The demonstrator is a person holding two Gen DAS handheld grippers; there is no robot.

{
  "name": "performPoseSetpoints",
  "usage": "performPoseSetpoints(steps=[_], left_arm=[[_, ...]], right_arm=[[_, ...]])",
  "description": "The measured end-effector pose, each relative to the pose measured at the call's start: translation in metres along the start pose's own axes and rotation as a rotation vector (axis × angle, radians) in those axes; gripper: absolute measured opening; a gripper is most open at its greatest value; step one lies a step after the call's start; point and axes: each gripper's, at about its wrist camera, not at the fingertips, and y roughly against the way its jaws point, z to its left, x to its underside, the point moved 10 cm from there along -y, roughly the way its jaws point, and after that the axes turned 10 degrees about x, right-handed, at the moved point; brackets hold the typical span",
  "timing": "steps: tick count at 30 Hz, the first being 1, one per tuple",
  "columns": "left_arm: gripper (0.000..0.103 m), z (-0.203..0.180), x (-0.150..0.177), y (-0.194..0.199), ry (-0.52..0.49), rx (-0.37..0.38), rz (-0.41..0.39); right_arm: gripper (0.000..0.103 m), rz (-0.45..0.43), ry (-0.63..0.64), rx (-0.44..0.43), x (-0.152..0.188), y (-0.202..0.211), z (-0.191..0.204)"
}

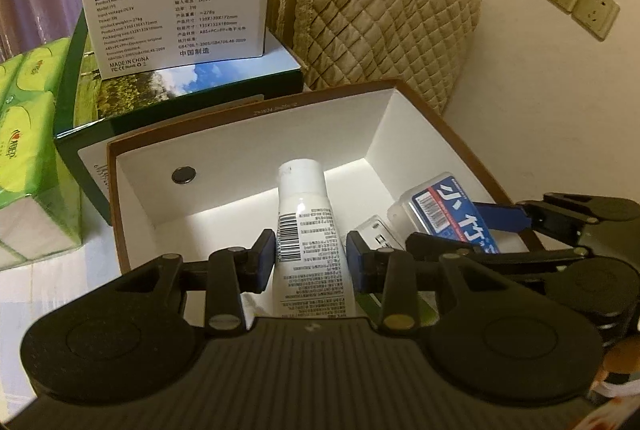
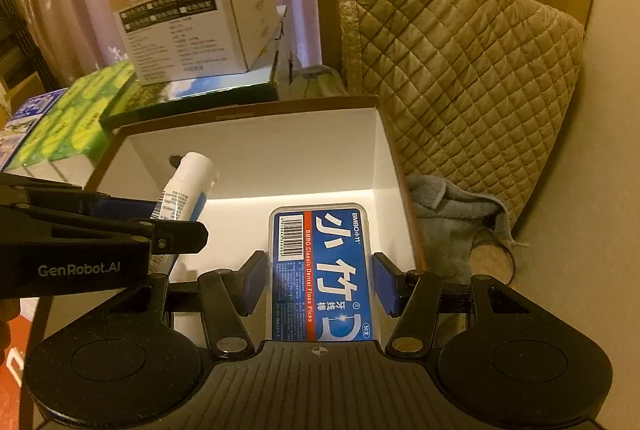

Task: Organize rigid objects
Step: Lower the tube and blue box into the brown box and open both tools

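**Two grippers, two items, one open box**

Two objects sit between gripper pads above the same white-lined box [image 1: 256, 134], which has a brown rim and stands open on the table.

A white tube [image 1: 306, 230] with a barcode and fine print on its side lies lengthwise between the blue pads of the left gripper [image 1: 311, 257], cap end pointing away into the box. The pads stand right at the tube's sides; whether they press it or merely flank it cannot be told for certain, though from the right wrist view the tube [image 2: 182, 190] is tilted up off the box floor with the left gripper's fingers around it, so it appears clamped.

A blue-labelled floss pick case [image 2: 320, 270], clear plastic and marked "BMBO Classic Dental Floss Picks", lies between the pads of the right gripper [image 2: 320, 284]. A sliver of gap shows on each side of the case, so a firm grip cannot be confirmed. The case is over the right side of the box, near its right wall.

On the box's far left inner wall there is a small dark round disc [image 1: 183, 175].

Behind the box lies a flat green box [image 1: 180, 98] with a white product carton [image 1: 176, 6] standing on it. Green tissue packs [image 1: 32, 134] lie to the left. A quilted tan cover [image 2: 460, 90] stands to the right, with a blue-grey cloth [image 2: 452, 218] at its foot. Two wall sockets [image 1: 576, 4] are mounted on the right-hand wall.
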Motion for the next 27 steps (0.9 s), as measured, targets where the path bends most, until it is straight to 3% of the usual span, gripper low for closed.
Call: performPoseSetpoints(steps=[6, 12, 27], left_arm=[[0.032, 0.011, -0.005, -0.014, 0.012, -0.017, 0.011], [0.043, 0.019, -0.005, -0.015, 0.015, -0.029, 0.014], [0.043, 0.011, 0.007, 0.006, -0.026, -0.007, 0.027]], right_arm=[[0.053, -0.015, 0.035, 0.013, -0.009, -0.01, 0.004], [0.054, -0.03, 0.049, 0.025, -0.014, -0.017, 0.007], [0.057, -0.021, 0.008, -0.007, -0.001, 0.008, 0.005]])
